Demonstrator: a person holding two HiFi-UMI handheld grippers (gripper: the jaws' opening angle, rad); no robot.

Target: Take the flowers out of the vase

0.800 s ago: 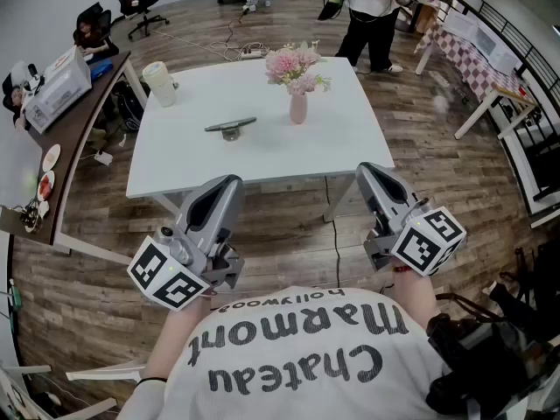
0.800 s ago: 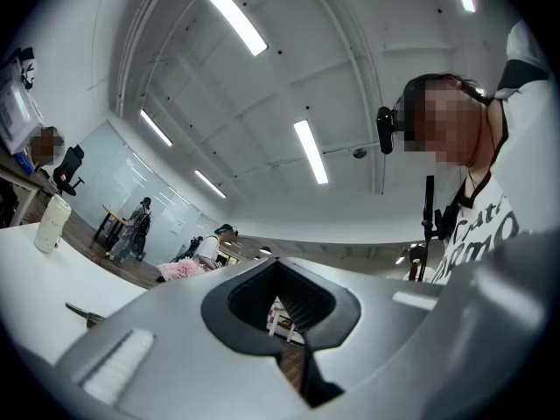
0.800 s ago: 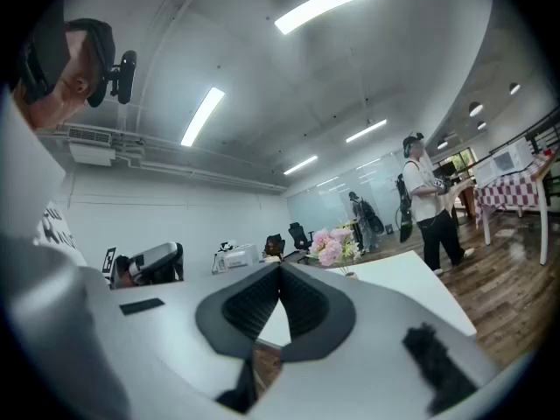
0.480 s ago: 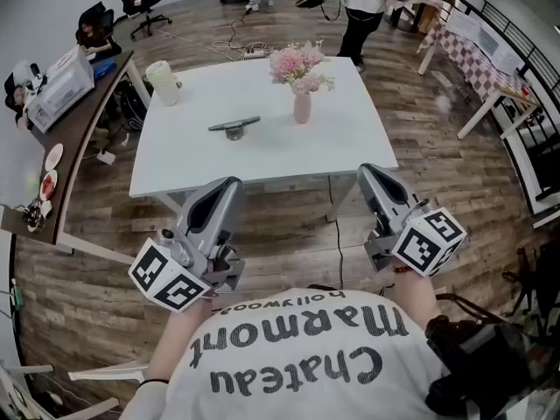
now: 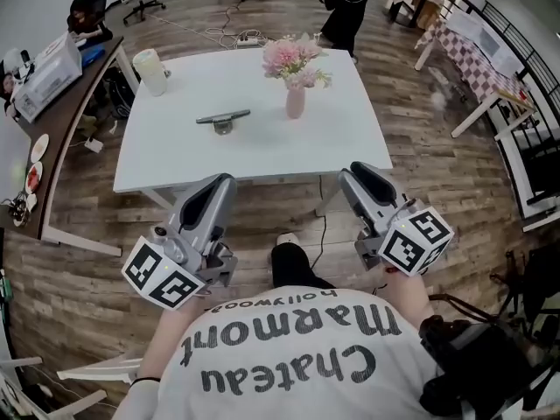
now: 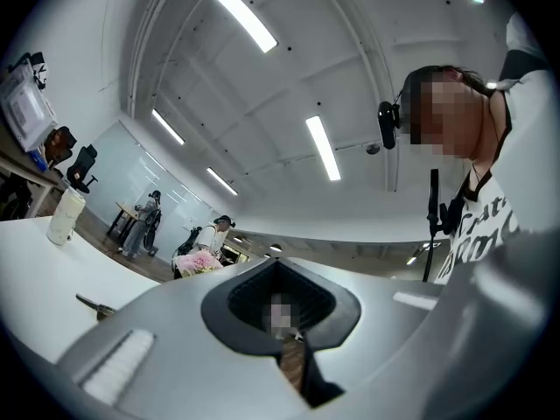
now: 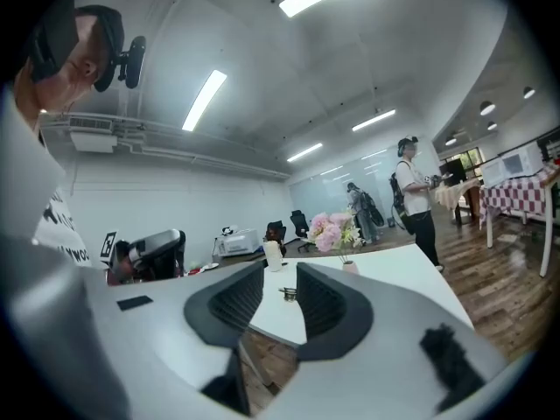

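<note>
Pink flowers (image 5: pixel 293 58) stand in a small pink vase (image 5: pixel 296 103) on the far right part of a white table (image 5: pixel 175 160). Both grippers are held close to my body, short of the table's near edge and well away from the vase. My left gripper (image 5: pixel 225 182) has its tips together and nothing in it; its own view (image 6: pixel 278 265) shows the flowers (image 6: pixel 199 261) far off. The jaws of my right gripper (image 5: pixel 353 173) stand apart and empty. In the right gripper view (image 7: pixel 280 278), the flowers (image 7: pixel 332 230) and vase (image 7: pixel 350 267) are distant.
A flat metal piece (image 5: pixel 223 119) lies mid-table, and a white cylinder (image 5: pixel 150 70) stands at the far left corner. A cluttered desk (image 5: pixel 61 129) runs along the left. A person (image 5: pixel 346 7) stands beyond the table. A checkered table (image 5: pixel 477 46) is at the right.
The table has drawn nearer in the head view and a dark shoe has stepped into sight between the grippers. Both grippers keep their pose near the body. The standing person has shifted.
</note>
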